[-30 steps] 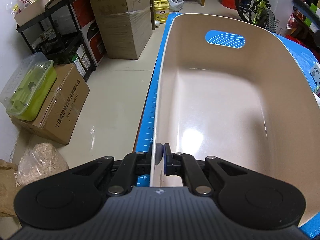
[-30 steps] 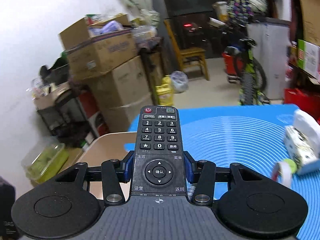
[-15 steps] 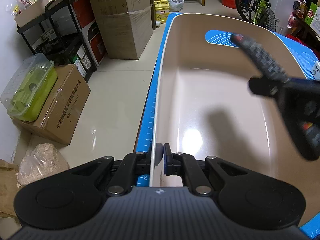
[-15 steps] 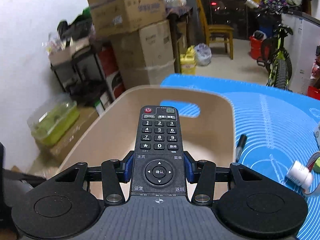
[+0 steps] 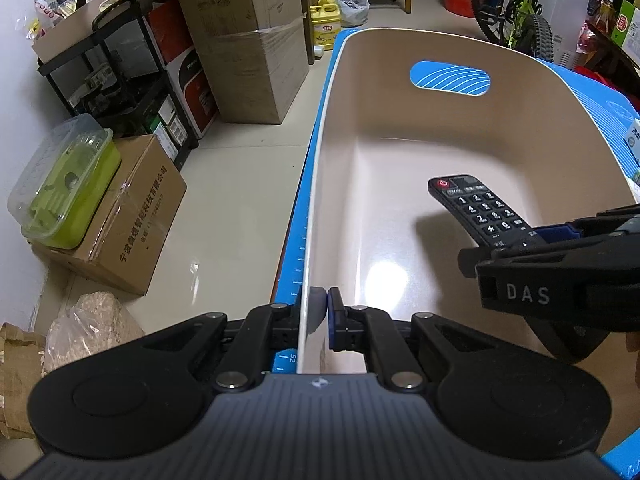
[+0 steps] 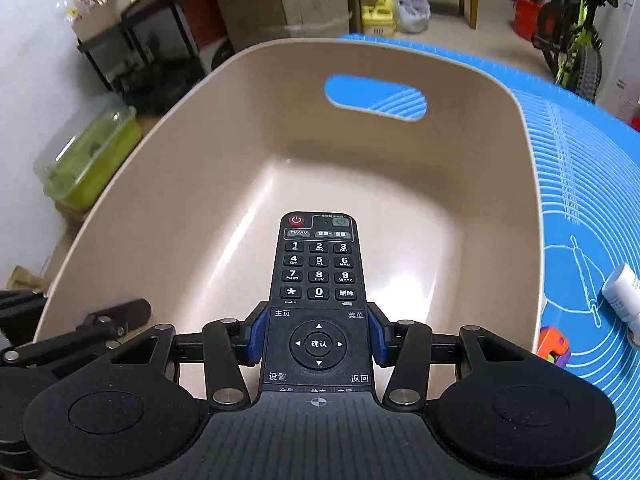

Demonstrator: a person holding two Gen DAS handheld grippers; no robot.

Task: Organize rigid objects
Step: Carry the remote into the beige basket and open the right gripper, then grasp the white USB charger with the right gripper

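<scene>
From the left wrist, the left gripper [image 5: 320, 312] sits at the bottom centre of the frame, its pads pinched tight on the near left rim of the beige tub [image 5: 460, 128], which fills the middle and right of the picture on a blue mat [image 5: 596, 84]. The tub floor looks bare. The right gripper [image 5: 556, 236] comes in from the right edge, its blue pads clamped on the lower half of a black remote [image 5: 478, 208]. The remote's long axis runs from lower right to upper left in this frame, with the red power button end leading and pointing down toward the tub floor. Whether that tip already touches the floor I cannot tell, though its shadow lies close beneath it.

From the right wrist, the right gripper [image 6: 318, 340] sits at bottom centre, jaws at a middling width, gripping the remote [image 6: 318, 264] by its two long edges around the round navigation pad. The remote points straight up the frame along the fingers, its button end over the middle of the tub [image 6: 248, 120] floor, inside all four walls. The left gripper's linkage [image 6: 108, 320] shows at the lower left on the rim, clear of the remote. To the right, outside the tub, a white tube [image 6: 624, 296] and a small orange thing [image 6: 554, 342] lie on the mat [image 6: 580, 200]. I judge the coming move to be a short drop along the remote's own axis, then a release.
</scene>
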